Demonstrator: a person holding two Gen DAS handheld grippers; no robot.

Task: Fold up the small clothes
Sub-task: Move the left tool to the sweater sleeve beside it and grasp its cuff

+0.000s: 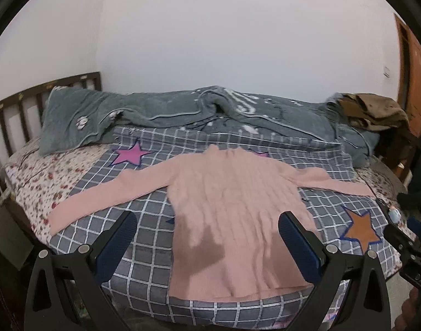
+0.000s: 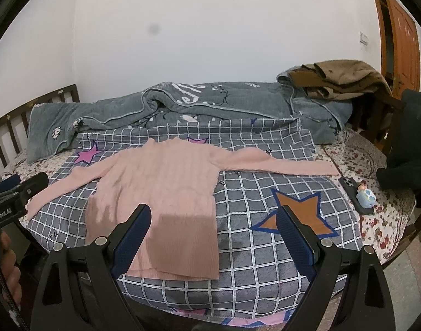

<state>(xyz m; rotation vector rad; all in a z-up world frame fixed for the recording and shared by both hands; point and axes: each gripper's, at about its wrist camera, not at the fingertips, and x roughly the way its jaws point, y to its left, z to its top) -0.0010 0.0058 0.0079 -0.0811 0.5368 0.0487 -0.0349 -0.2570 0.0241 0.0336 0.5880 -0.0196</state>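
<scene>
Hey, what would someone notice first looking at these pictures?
A pink ribbed knit sweater lies flat, sleeves spread, on the grey checked bedcover with stars. Both tongs, left and right, hover open above its hem. A crumpled grey-green blanket lies behind.

Left black two-finger gripper (image 1: 207, 230) and right black two-finger gripper (image 2: 214, 224): jaws spread wide, hovering above the pink ribbed sweater's (image 1: 227, 207) hem.

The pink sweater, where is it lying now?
The pink sweater lies flat on the checked blanket, sleeves spread, between the purple star and orange star, below both open grippers.
</scene>
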